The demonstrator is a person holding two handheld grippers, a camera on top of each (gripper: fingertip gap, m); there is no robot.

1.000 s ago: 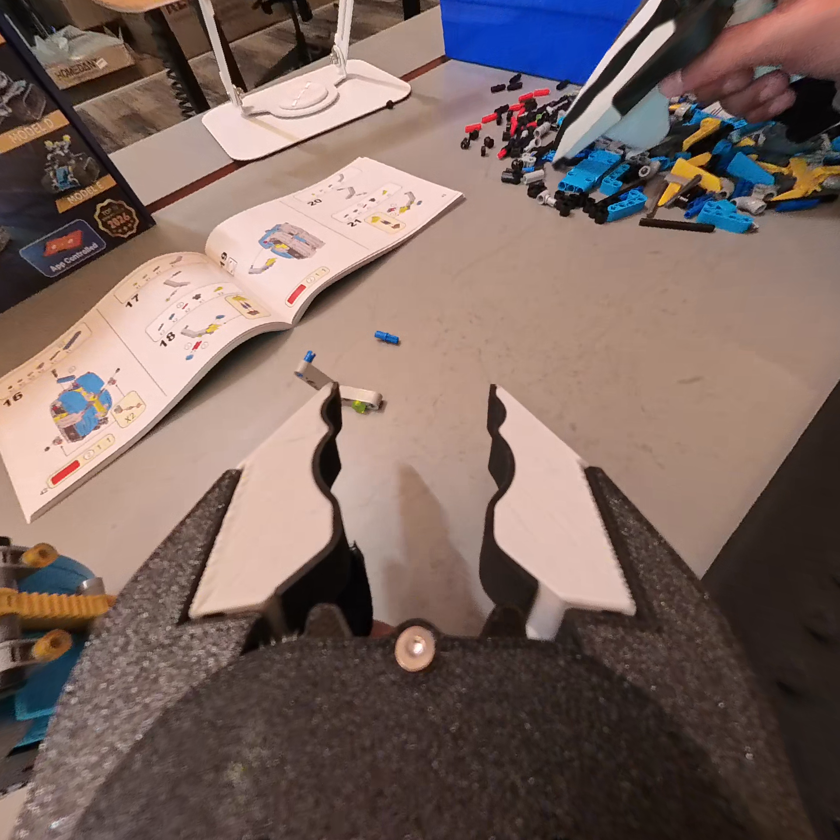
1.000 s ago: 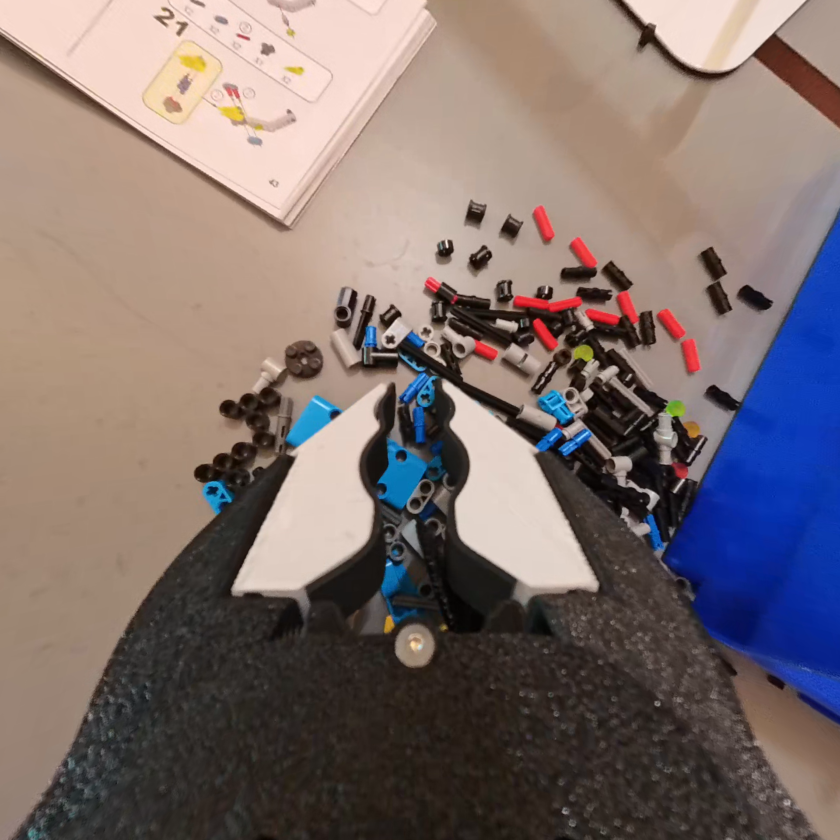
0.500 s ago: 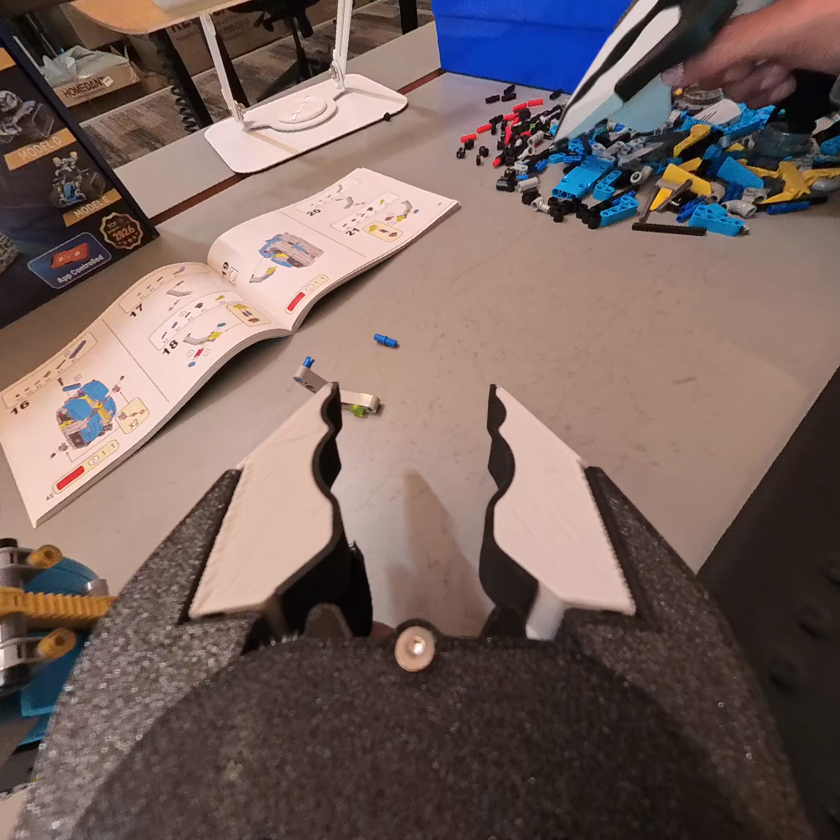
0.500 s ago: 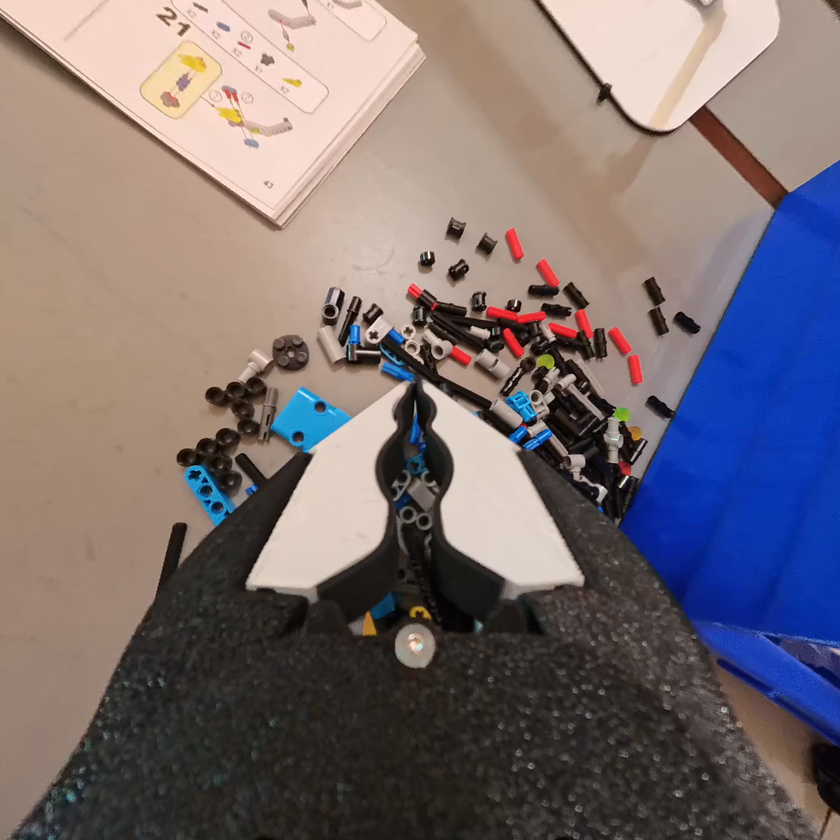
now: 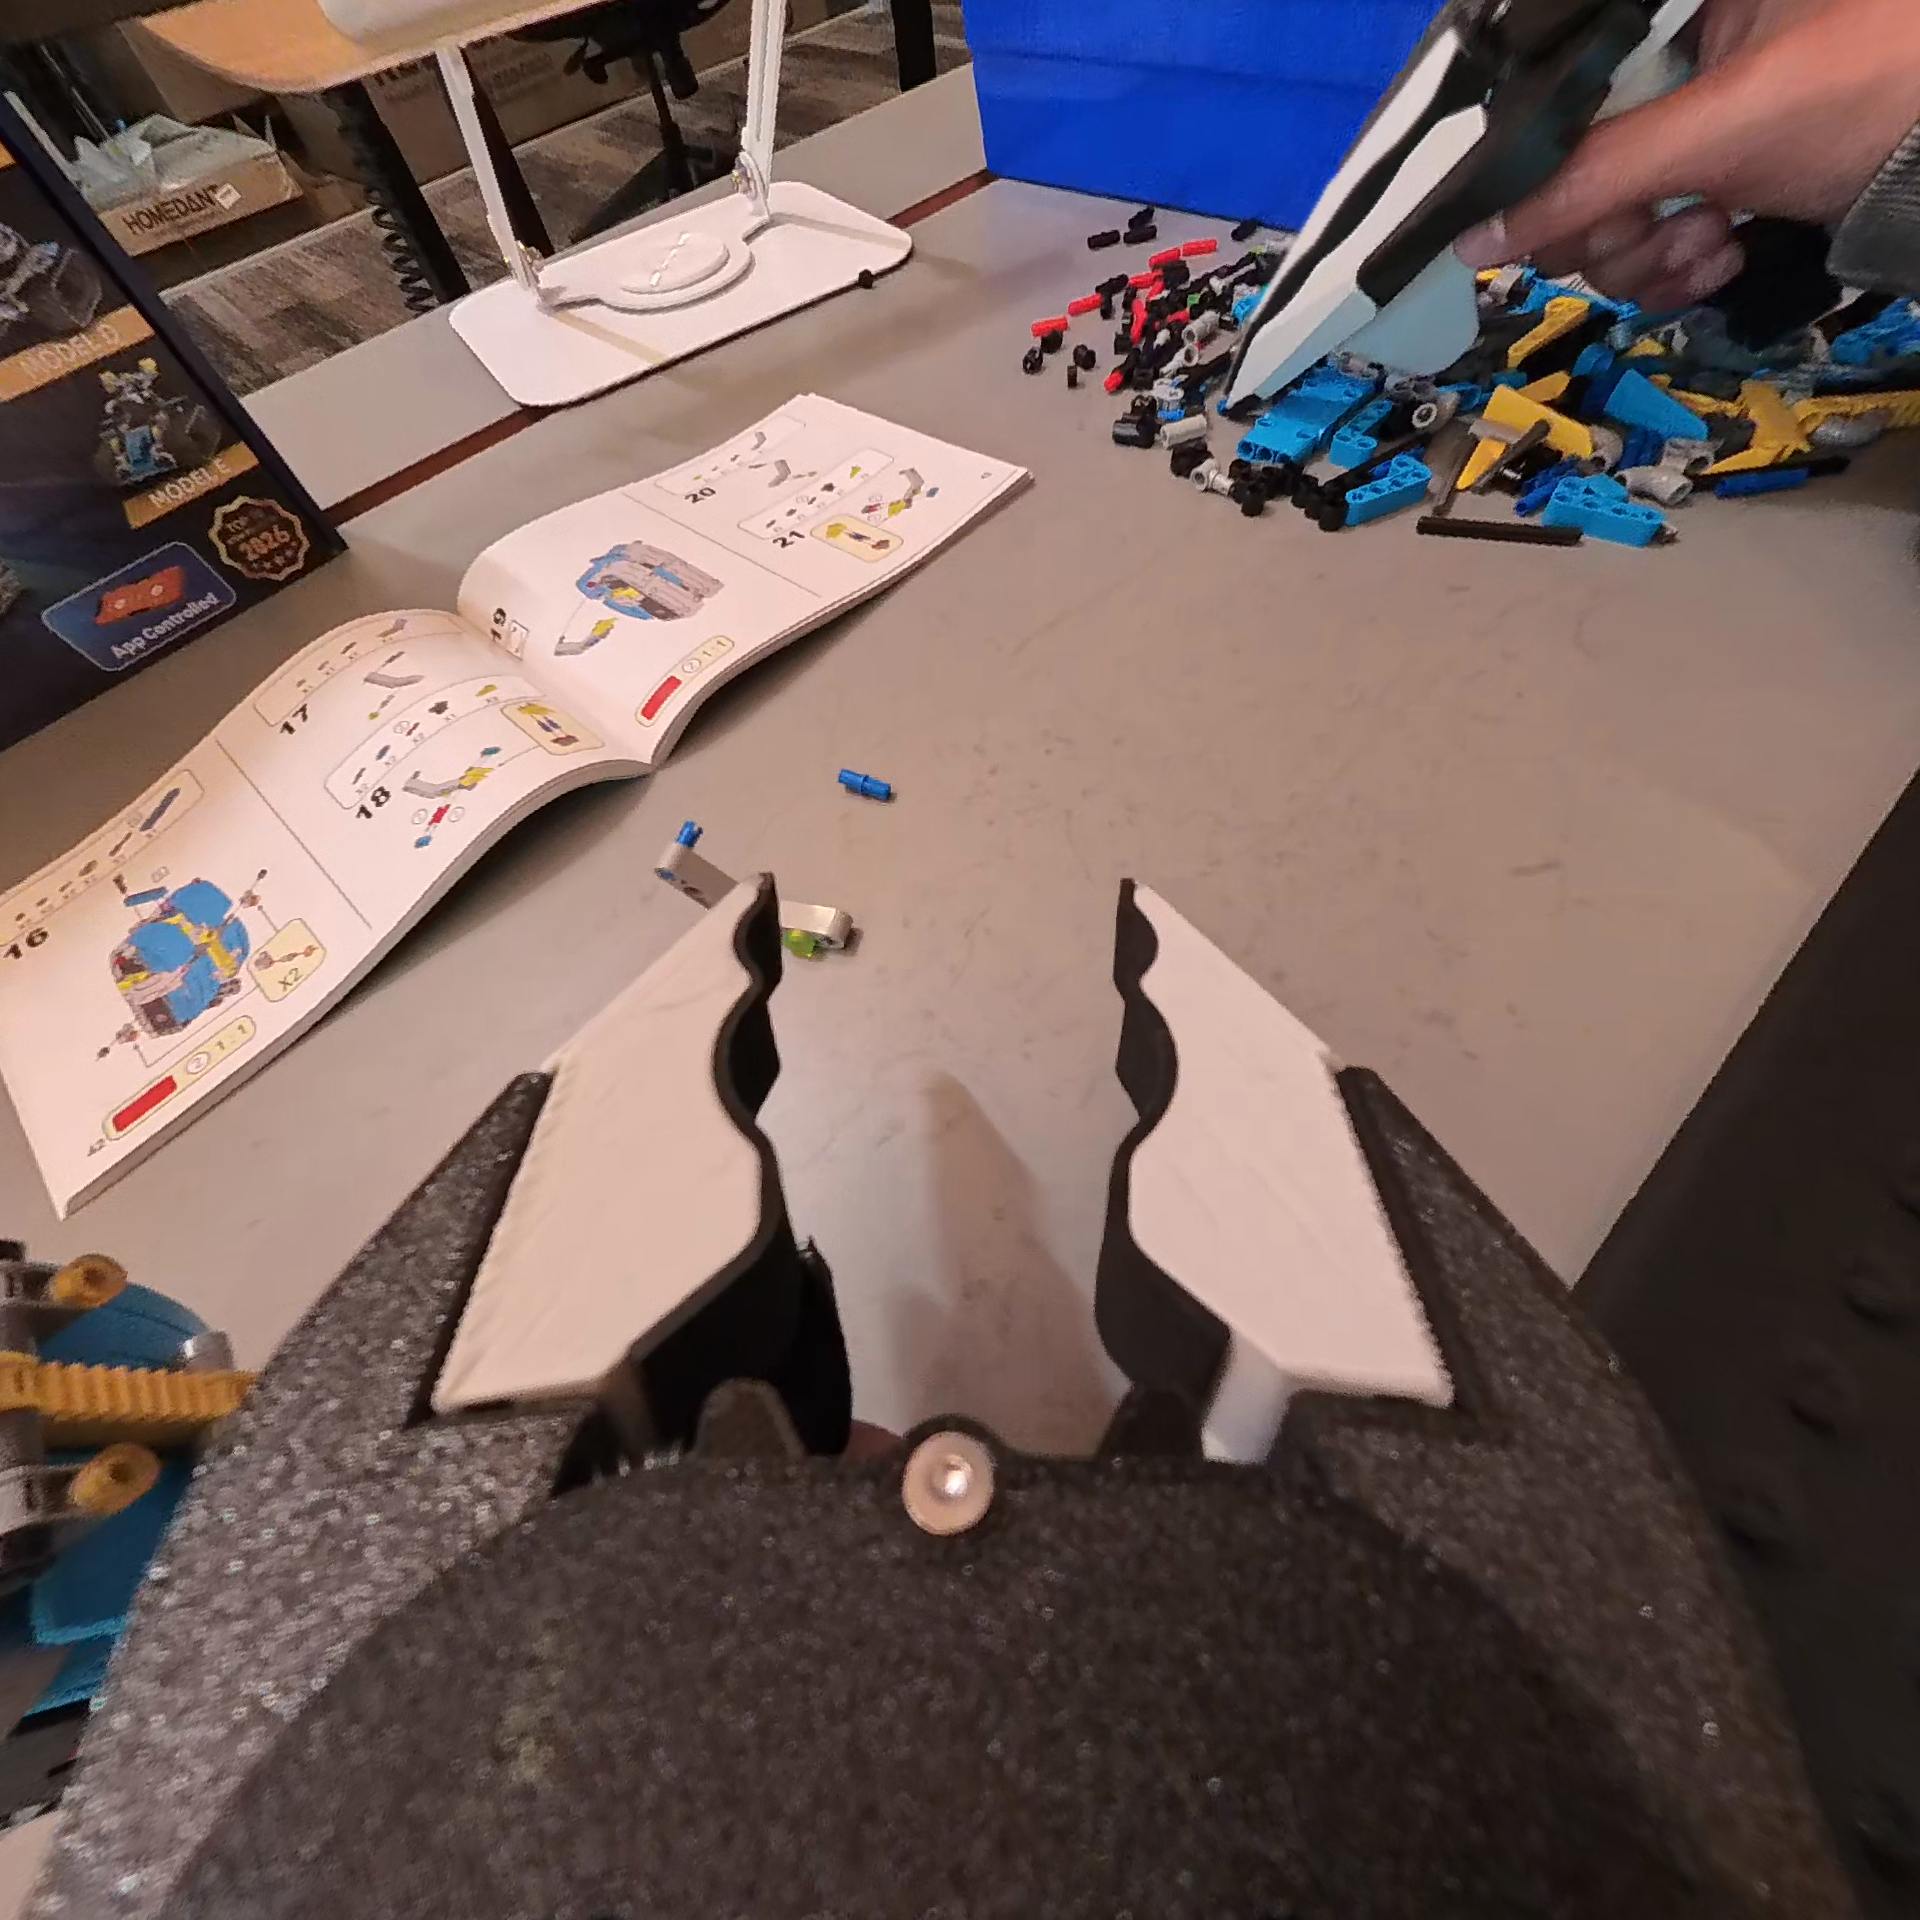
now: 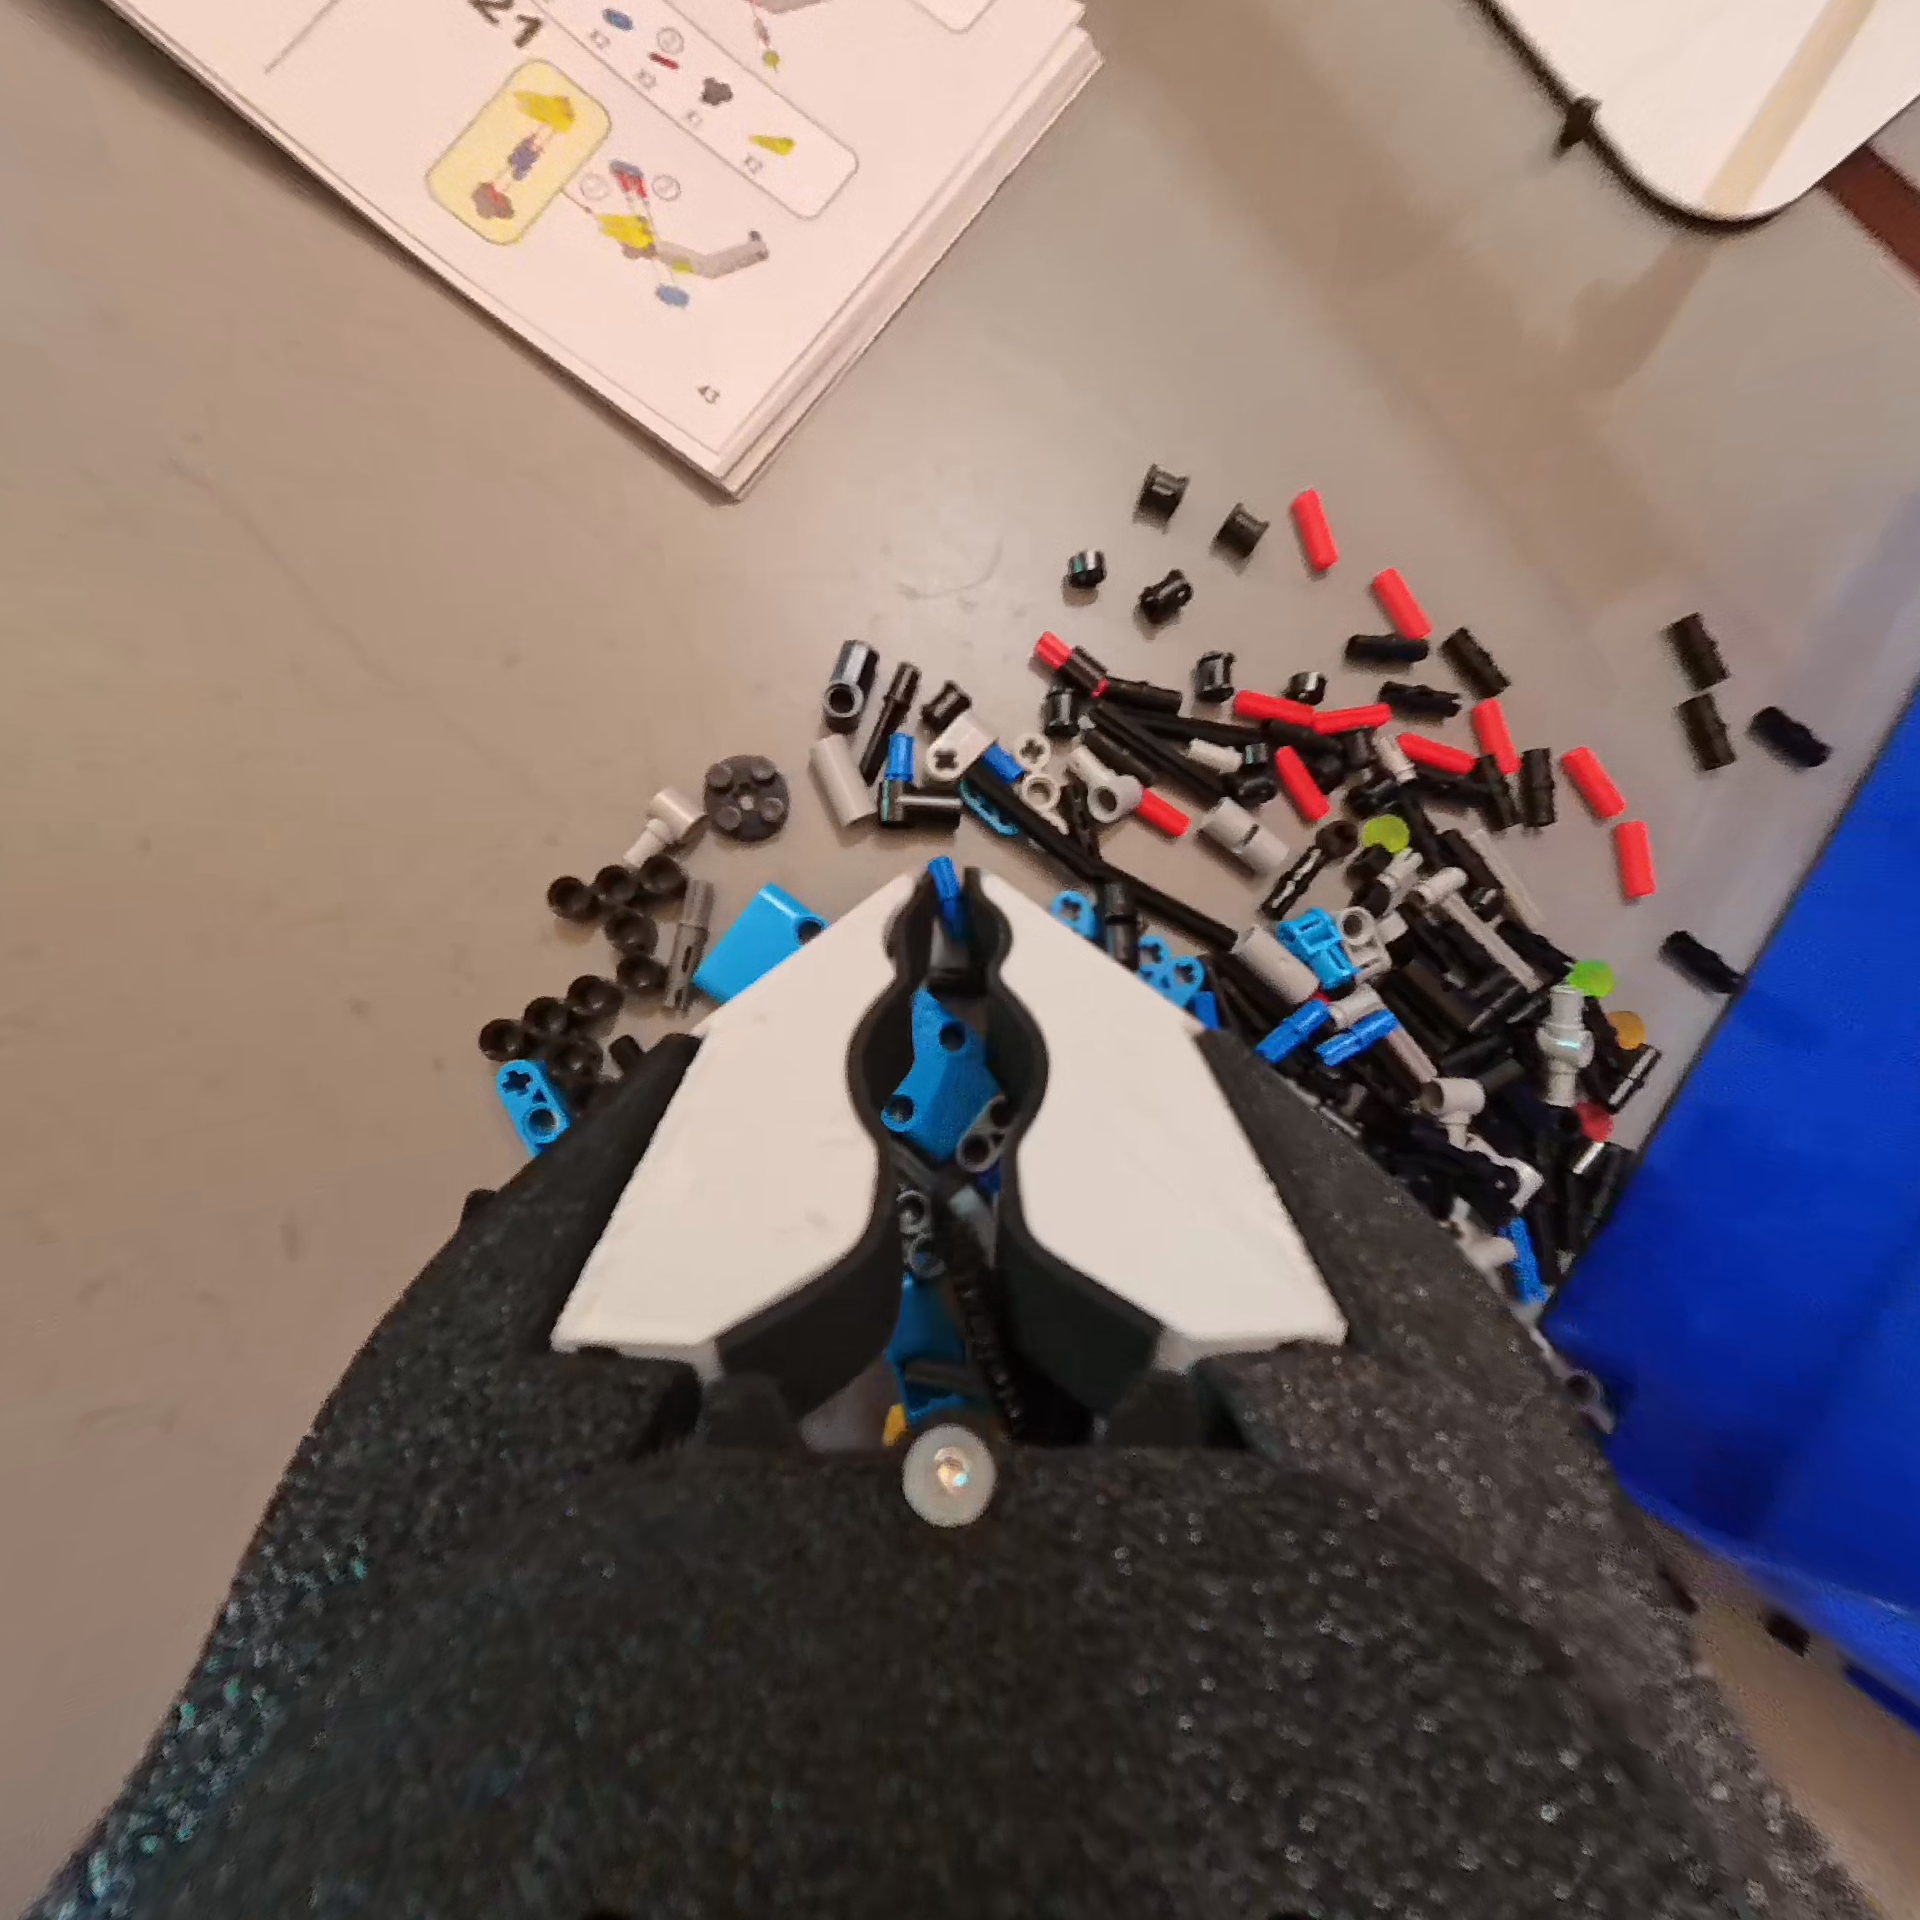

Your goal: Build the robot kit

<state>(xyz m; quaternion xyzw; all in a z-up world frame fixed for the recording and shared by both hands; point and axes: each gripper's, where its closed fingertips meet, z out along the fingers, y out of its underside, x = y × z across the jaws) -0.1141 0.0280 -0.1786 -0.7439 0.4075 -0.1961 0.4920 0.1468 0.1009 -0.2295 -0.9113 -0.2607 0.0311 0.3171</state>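
Note:
My left gripper [image 5: 945, 899] is open and empty above the grey table [image 5: 1299, 831]. A small grey beam [image 5: 707, 878] with a blue pin and a green stud lies just beyond my left fingertip, partly hidden by it. A loose blue pin [image 5: 864, 783] lies farther out. My right gripper [image 6: 945, 883] is shut on a small blue pin [image 6: 942, 885] that sticks out between the tips, just above the pile of loose bricks [image 6: 1351, 862]. The right gripper also shows in the left wrist view [image 5: 1247, 390], held by a hand over the same pile [image 5: 1455, 416].
An open instruction booklet [image 5: 436, 748] lies left of centre. A white lamp base [image 5: 675, 291] and a blue bin [image 5: 1174, 104] stand at the back. A dark product box [image 5: 114, 436] stands far left. A partly built blue and yellow model [image 5: 83, 1392] sits at the lower left. Across from one pair of fingers to the other is roughly 30 cm.
My right gripper closed over the pile and now holds a small blue pin at its tips, slightly raised. The left gripper stayed open and barely moved.

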